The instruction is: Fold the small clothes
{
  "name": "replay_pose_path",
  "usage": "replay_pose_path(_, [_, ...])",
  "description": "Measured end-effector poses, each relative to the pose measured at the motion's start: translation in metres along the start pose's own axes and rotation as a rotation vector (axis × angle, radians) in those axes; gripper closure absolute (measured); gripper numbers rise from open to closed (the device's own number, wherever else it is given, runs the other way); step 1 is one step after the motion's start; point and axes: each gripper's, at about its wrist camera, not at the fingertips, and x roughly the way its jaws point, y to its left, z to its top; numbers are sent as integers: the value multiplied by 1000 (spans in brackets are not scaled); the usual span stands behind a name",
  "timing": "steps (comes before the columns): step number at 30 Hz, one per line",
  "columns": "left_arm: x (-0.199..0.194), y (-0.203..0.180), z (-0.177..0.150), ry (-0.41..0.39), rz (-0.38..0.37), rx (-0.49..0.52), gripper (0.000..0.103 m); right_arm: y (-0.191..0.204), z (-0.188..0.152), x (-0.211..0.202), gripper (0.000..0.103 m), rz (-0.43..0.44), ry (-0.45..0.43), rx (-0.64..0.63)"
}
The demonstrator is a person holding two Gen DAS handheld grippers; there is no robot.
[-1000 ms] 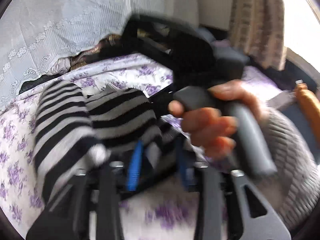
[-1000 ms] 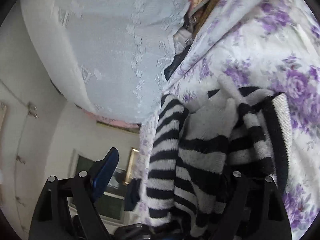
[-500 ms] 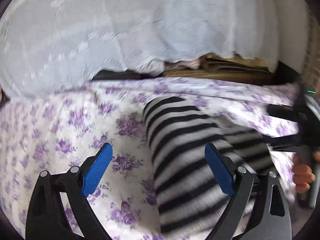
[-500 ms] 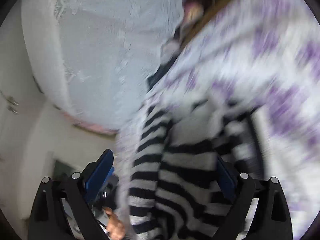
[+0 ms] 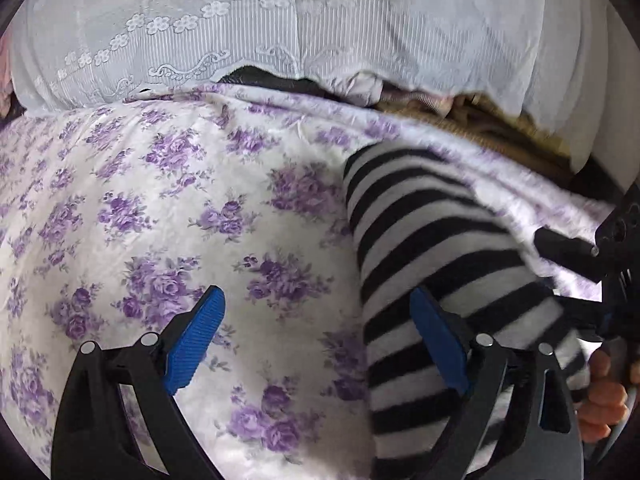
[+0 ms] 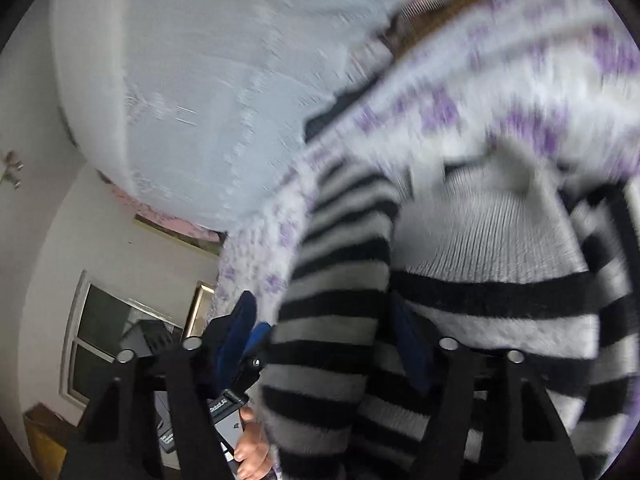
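Observation:
A black-and-white striped knit sweater (image 5: 424,248) lies folded on a bed with a white and purple floral sheet (image 5: 168,208). My left gripper (image 5: 316,336) is open and empty above the sheet, just left of the sweater; its right pad (image 5: 438,344) overlaps the sweater's edge. In the right wrist view the sweater (image 6: 460,304) fills the lower right. My right gripper (image 6: 324,340) has its jaws spread around a striped sleeve fold (image 6: 336,320), not closed on it. The right gripper also shows at the right edge of the left wrist view (image 5: 600,280).
A white lace cloth (image 5: 280,24) hangs behind the bed. Brown and pink bedding (image 5: 480,112) lies at the back right. In the right wrist view a white wall and a window (image 6: 104,344) are at the lower left.
My left gripper let go of the sweater, opened, and swung left over the sheet. My right gripper moved in over the sweater and its jaws narrowed around the sleeve fold.

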Motion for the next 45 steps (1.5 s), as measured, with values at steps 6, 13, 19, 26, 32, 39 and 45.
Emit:
replay_pose_path(6, [-10, -27, 2, -4, -33, 68, 43, 17, -5, -26, 84, 25, -93, -68])
replay_pose_path(13, [-25, -125, -10, -61, 27, 337, 42, 27, -16, -98, 96, -95, -221, -147])
replay_pose_path(19, [-7, -149, -34, -67, 92, 363, 41, -60, -14, -94, 95, -133, -194, 172])
replay_pose_path(26, [-46, -62, -20, -75, -237, 52, 37, 1, -16, -71, 50, -80, -132, -27])
replay_pose_path(32, [-17, -33, -16, 5, -77, 24, 21, -11, -23, -43, 61, -112, -113, 2])
replay_pose_path(39, [-26, -119, -13, 0, -178, 226, 63, 19, -33, -80, 91, -122, -213, -126])
replay_pose_path(45, [-4, -173, -43, -66, -23, 379, 51, -51, -40, -78, 94, -189, -187, 10])
